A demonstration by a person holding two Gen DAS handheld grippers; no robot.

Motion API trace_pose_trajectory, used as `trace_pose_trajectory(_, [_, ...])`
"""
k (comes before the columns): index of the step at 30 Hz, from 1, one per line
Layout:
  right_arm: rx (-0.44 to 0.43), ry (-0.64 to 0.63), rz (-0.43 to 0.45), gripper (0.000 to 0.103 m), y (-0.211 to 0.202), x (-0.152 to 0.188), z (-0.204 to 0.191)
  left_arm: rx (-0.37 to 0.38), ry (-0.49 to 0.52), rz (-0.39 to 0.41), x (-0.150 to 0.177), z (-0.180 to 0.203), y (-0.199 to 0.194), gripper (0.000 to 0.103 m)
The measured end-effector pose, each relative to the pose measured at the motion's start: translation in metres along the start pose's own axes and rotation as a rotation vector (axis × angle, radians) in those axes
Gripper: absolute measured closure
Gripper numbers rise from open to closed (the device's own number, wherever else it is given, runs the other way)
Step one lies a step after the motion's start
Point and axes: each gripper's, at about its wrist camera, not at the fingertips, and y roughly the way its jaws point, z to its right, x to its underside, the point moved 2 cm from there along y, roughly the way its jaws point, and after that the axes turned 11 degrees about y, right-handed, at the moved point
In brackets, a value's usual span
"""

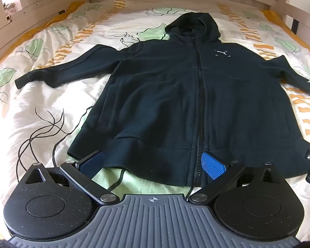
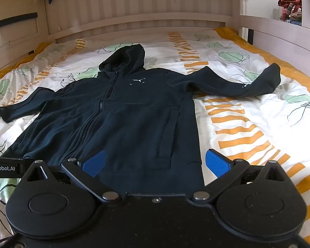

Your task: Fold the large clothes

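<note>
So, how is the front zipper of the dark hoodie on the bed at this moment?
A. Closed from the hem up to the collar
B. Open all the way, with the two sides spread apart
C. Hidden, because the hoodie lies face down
A: the hoodie lies face up and its zipper runs closed from hem to collar below the hood.

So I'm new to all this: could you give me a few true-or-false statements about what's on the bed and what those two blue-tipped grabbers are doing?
1. The hoodie lies front up, zipped, sleeves spread out. True.
2. The hood is folded down over the chest. False: it lies flat above the collar, pointing toward the headboard.
3. The left gripper is clamped on the hem. False: its jaws stand wide open above the hem.
4. The right gripper is open too. True.
5. The duvet is plain white. False: it has orange stripes and green leaf shapes.
</note>
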Motion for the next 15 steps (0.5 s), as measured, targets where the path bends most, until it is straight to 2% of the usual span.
trace_pose_trajectory(15, [0.001, 0.000, -0.014, 0.001, 0.0051, -0.0021, -0.0013, 0.007, -0.003, -0.006, 0.0010, 0.0018, -0.0007, 0.001])
